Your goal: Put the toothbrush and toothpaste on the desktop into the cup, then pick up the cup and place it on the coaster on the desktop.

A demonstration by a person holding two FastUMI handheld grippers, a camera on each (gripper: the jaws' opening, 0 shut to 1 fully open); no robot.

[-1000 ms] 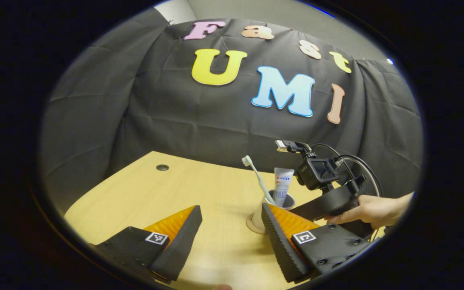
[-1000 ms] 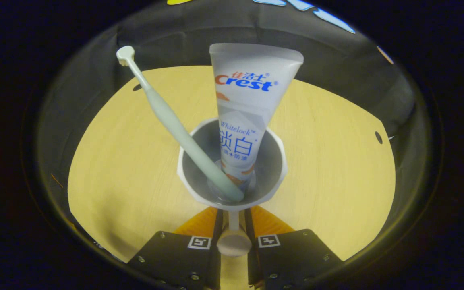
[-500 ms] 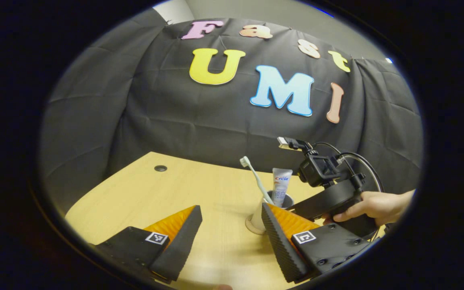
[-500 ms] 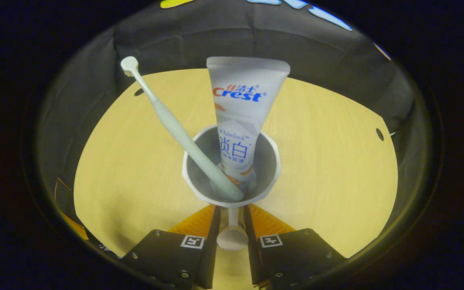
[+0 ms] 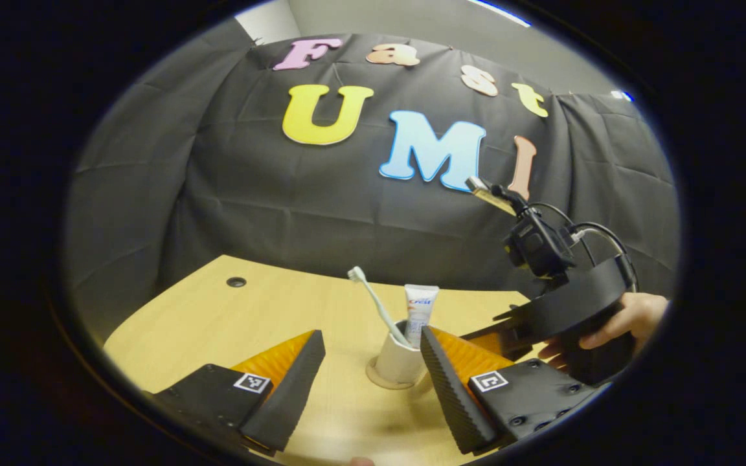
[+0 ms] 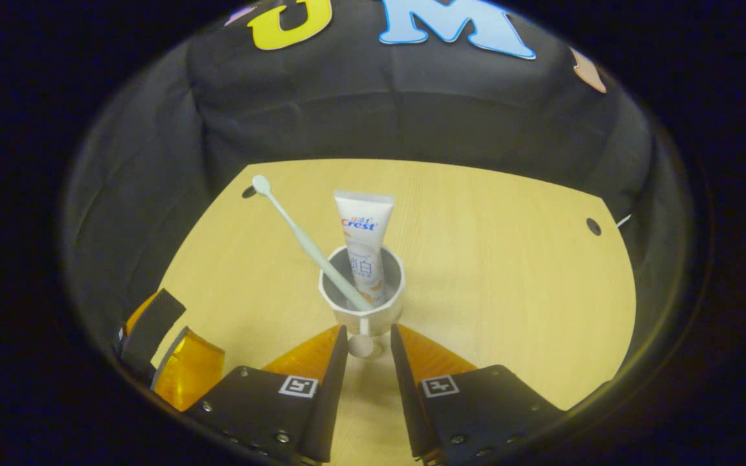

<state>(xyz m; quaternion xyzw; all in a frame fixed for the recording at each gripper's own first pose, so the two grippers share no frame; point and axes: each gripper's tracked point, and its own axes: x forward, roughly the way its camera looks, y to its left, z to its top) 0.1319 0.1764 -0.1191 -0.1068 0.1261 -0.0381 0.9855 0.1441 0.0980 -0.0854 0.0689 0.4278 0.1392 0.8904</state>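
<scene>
Seemingly all is done: toothbrush (image 6: pixel 295 226) and toothpaste (image 6: pixel 363 243) stand in the cup (image 5: pixel 399 364) on the coaster (image 5: pixel 378 380), while the left gripper (image 5: pixel 373 382) and right gripper (image 6: pixel 368 382) are both open, gripping nothing.

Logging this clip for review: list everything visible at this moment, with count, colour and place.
cup: one, white outside and grey inside, upright on the coaster near the middle of the desktop.
toothbrush: one, pale green, leaning in the cup.
toothpaste: one tube, white, standing in the cup.
coaster: one, tan, round, under the cup.
desktop: one, light wood, with small dark holes near its back corners.
left gripper: one, jaws wide apart, low in front of the cup.
right gripper: one, jaws slightly apart, just short of the cup.
hand: one, holding the right gripper.
</scene>
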